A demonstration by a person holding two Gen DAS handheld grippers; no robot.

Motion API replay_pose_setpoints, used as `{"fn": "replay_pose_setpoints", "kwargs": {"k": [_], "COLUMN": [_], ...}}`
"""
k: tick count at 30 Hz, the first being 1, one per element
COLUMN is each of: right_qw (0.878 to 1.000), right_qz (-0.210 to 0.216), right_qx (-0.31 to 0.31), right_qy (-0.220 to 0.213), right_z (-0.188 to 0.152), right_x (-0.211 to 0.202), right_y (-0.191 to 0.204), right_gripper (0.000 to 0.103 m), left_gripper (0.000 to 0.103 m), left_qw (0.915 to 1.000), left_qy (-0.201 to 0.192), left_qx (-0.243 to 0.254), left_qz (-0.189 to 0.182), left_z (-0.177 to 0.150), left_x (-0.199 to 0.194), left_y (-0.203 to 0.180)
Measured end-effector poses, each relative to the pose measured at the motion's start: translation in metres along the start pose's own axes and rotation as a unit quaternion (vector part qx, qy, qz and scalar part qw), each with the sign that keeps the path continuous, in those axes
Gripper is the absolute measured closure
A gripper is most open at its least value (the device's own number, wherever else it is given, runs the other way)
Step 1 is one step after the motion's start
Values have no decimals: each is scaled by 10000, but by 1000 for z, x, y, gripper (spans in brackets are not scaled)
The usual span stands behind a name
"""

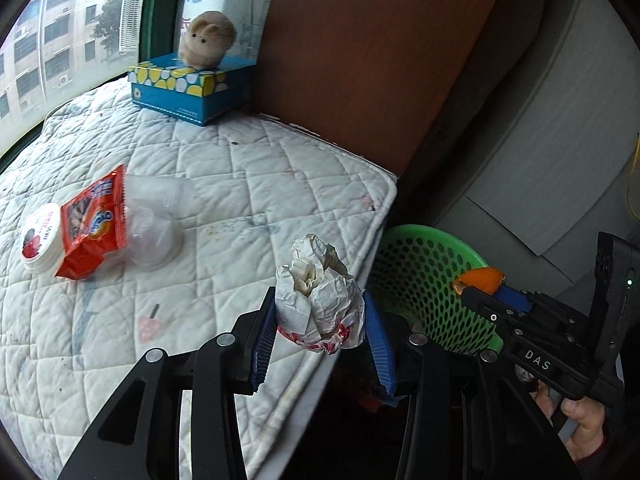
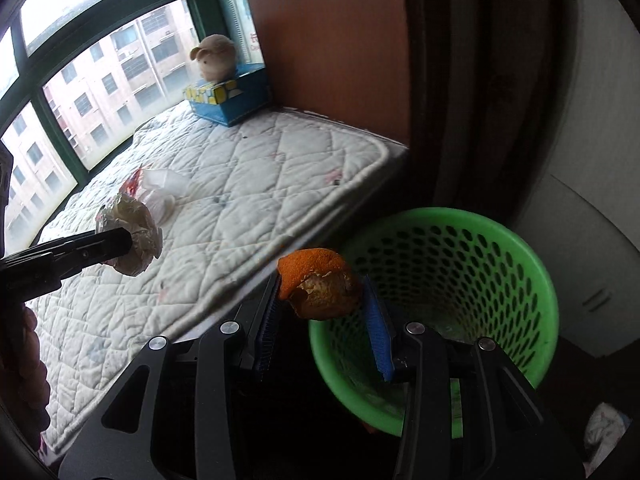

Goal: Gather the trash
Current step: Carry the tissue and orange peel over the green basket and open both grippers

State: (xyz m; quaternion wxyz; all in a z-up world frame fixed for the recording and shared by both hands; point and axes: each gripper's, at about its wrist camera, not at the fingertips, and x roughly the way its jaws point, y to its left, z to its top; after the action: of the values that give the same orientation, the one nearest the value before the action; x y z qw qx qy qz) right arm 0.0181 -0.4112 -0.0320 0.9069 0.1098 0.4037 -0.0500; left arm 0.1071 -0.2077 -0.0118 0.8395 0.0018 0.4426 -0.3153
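**Crumpled paper and orange peel held beside a green basket**

Nearest in the left wrist view, the left gripper (image 1: 320,332) is clamped on a crumpled paper wad (image 1: 320,300), white, creased and printed red along its lower edge, with ribbed blue pads (image 1: 266,340) pressed to both sides. It is held over the near right edge of a quilted white mattress (image 1: 224,184). In the right wrist view, the right gripper (image 2: 322,312) is clamped on a curled orange peel (image 2: 316,284), pitted and bright outside, pale and dry inside, held at the near left rim of a round green plastic basket (image 2: 520,248) perforated with oval holes.

Further left on the mattress lie a glossy red snack wrapper (image 1: 94,224), clear plastic cups (image 1: 154,220) and a round white lid (image 1: 40,240); the lid is seen only from the left wrist. At the far end, a plush toy (image 1: 206,38) sits on a blue tissue box (image 1: 192,88) by the window (image 2: 80,92). The basket's interior is shown only by the right wrist view.
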Motion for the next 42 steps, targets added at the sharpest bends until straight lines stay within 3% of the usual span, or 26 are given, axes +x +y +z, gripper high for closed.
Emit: {"fn": "replay_pose_setpoints", "kwargs": {"k": [9,13,30,33,42], "right_qw": [9989,9981,9959,9953,9946], "right_qz": [-342,-419,-613,-678,-712], "right_qx": [324,447,615,613,667], "right_qy": [67,65,-270,-307,-347], "right_z": [-11,-15,-17,-18,-22], "right_x": [-8,-11,-41,-46,-52], "right_y": [-48,-61,-87,-90,-97], "right_gripper": [59,49,39,38,38], "left_gripper": [62,62,61,59,41], "left_qw": [9989,9982,9937,9927,9914], "left_qy": [215,276,623,695,706], "left_qx": [348,446,727,751,778], "left_qz": [-214,-286,-584,-634,-780], "left_z": [4,5,1,0,-3], "left_x": [27,36,74,81,85], "left_y": [-49,-64,-110,-115,-128]}}
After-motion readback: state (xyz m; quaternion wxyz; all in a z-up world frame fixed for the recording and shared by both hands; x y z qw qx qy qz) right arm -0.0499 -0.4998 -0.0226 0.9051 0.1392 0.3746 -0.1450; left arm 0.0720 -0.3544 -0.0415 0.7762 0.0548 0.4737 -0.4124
